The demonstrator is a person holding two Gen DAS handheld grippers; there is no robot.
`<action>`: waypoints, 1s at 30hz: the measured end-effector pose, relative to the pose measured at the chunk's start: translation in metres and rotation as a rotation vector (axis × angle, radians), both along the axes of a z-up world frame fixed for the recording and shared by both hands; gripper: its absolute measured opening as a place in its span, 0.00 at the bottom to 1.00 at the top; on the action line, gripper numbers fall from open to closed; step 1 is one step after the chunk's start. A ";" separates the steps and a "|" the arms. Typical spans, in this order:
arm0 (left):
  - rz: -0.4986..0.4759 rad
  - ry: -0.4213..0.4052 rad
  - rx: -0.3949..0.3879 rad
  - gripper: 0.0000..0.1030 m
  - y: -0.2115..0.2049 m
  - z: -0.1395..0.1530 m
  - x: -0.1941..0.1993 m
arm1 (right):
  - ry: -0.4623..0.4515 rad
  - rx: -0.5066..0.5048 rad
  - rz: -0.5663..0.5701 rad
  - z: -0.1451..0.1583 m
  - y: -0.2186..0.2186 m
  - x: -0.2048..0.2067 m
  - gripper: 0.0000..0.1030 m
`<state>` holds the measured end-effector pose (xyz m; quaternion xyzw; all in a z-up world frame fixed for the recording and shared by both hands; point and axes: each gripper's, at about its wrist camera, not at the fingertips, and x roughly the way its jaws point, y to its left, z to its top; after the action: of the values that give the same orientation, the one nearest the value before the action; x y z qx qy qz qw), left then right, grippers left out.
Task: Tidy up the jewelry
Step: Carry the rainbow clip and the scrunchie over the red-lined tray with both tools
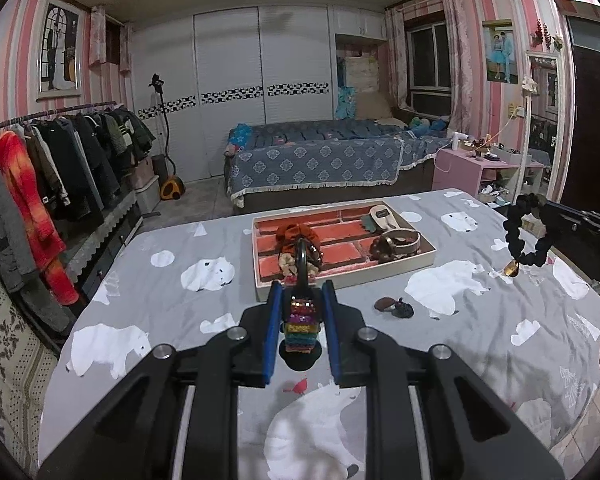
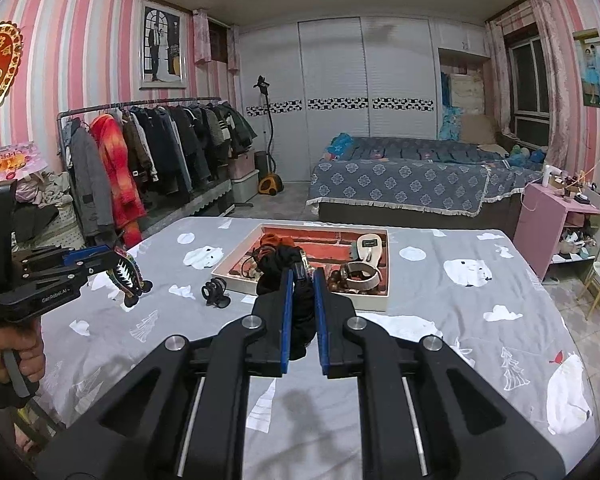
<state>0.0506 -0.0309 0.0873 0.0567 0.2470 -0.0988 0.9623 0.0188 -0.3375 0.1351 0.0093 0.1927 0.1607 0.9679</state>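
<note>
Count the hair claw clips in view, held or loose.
2. A rainbow claw clip is clamped in the left gripper. A small black claw clip lies loose on the bedspread left of the tray. More may be hidden under the pile inside the tray.

Bedroom w/ pink-striped walls [image 2: 80,40], white sliding wardrobe [image 1: 260,80], clothes rack [image 2: 160,140] (left side), blue-covered bed [image 1: 320,156], dark window [image 1: 428,60].

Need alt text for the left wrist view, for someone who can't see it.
The left gripper holds a rainbow-striped hair claw above a polar-bear bedspread, pointed at a tray of accessories. At the right edge, the right gripper carries a black beaded bracelet.
</note>
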 end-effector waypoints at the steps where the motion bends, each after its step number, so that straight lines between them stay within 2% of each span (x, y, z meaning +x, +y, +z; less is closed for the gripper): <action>1: -0.002 -0.001 -0.002 0.20 0.000 0.001 0.005 | 0.000 -0.001 -0.001 0.000 0.000 0.002 0.11; 19: -0.031 -0.003 -0.043 0.20 -0.016 -0.005 0.120 | 0.024 -0.039 -0.025 -0.002 0.011 0.101 0.11; 22: -0.035 0.010 -0.060 0.20 -0.022 -0.012 0.140 | 0.014 -0.040 -0.029 -0.006 0.015 0.122 0.11; 30: -0.032 0.056 -0.067 0.20 -0.027 -0.043 0.191 | 0.059 -0.023 -0.006 -0.028 0.030 0.187 0.11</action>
<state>0.2419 -0.0583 0.0444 0.0254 0.2696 -0.1239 0.9546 0.2059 -0.3072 0.1068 0.0032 0.2230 0.1550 0.9624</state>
